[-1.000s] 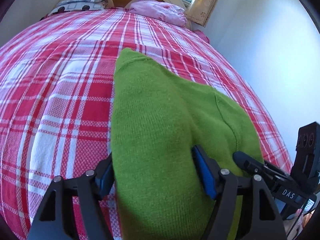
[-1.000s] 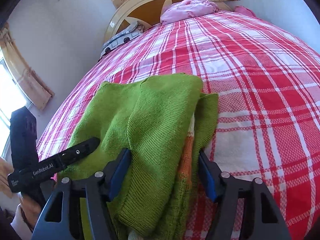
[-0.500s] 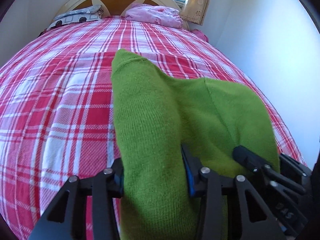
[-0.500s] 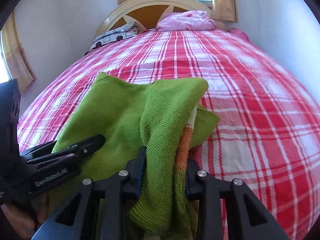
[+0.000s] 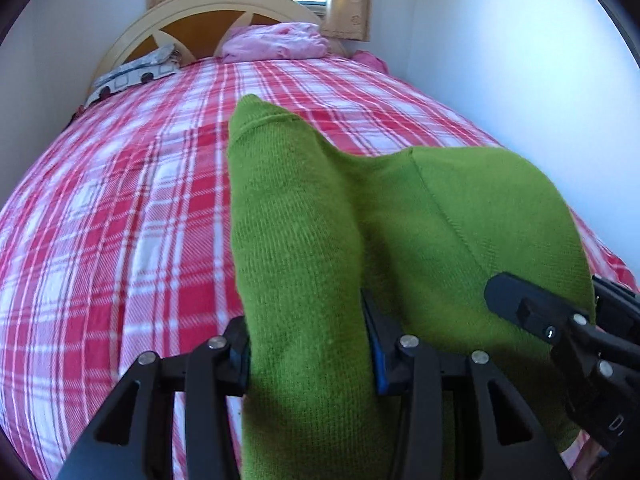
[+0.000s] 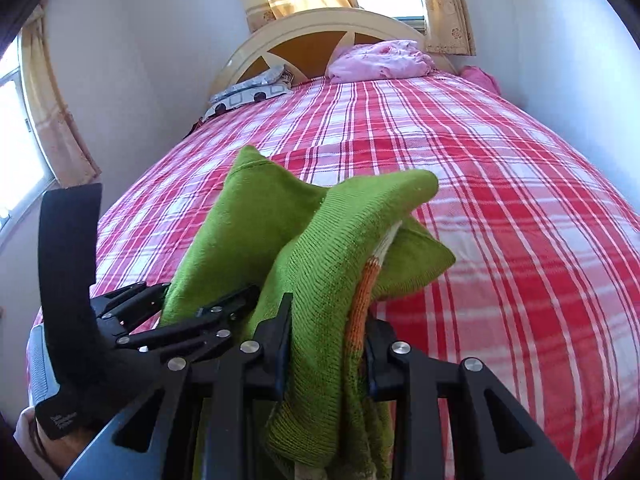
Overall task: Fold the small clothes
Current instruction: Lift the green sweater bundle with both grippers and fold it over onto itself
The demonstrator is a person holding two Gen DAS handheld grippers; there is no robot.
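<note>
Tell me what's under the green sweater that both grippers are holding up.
Under the green sweater lies the red plaid bedspread; its far corners still touch it. An orange-and-white striped layer shows under its top fold. Whatever lies directly beneath the near part is hidden by the knit.

Plaid bed (image 5: 120, 240), pink pillow (image 5: 276, 42), green sweater (image 5: 400, 216)

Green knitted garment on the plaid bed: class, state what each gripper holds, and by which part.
Both hold the green knitted garment. The left gripper pinches a bunched fold near its left side; the right gripper pinches the fold beside the orange stripe.
</note>
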